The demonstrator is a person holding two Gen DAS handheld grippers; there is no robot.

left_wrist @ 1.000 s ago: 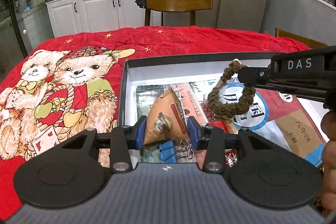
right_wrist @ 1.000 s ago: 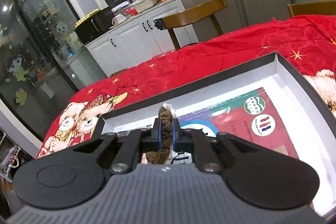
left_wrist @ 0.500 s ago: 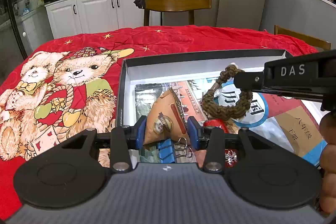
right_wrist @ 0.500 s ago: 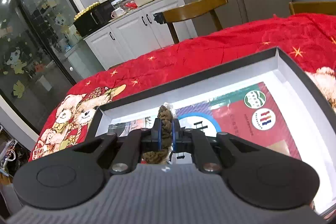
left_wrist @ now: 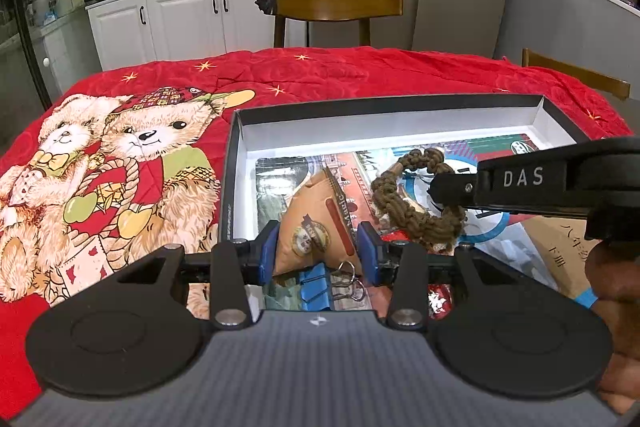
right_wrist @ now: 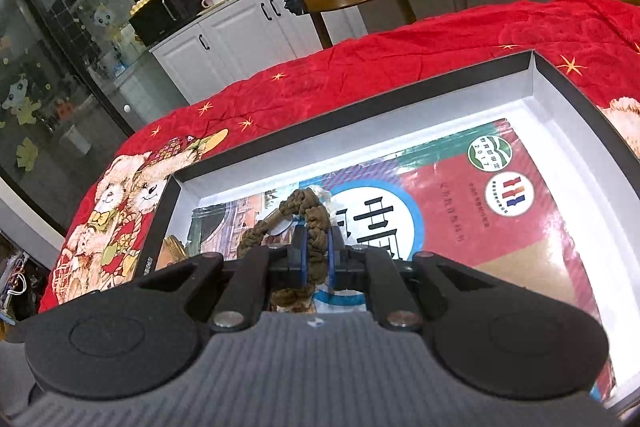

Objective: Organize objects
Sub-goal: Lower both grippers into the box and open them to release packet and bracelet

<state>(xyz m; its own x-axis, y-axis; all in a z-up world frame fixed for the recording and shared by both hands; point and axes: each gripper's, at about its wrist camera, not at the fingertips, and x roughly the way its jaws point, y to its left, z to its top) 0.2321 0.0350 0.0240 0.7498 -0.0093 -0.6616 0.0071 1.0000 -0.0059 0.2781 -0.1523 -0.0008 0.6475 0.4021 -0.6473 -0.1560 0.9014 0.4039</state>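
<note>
A brown triangular packet stands over the near left of a shallow black box, and my left gripper is shut on it, a blue pad on each side. A braided brown bracelet hangs just above the box's contents, right of the packet. My right gripper reaches in from the right and is shut on it. From the right wrist, the bracelet is pinched between the pads of the right gripper, its loop hanging over the box.
A red and blue book covers the box floor. A blue binder clip, key rings and a red wrapped piece lie under the left gripper. Red bear-print cloth covers the table; wooden chairs stand behind.
The right gripper has sunk a little and shifted left with the bracelet, closer to the book and the packet. The left gripper and its packet have stayed put.
</note>
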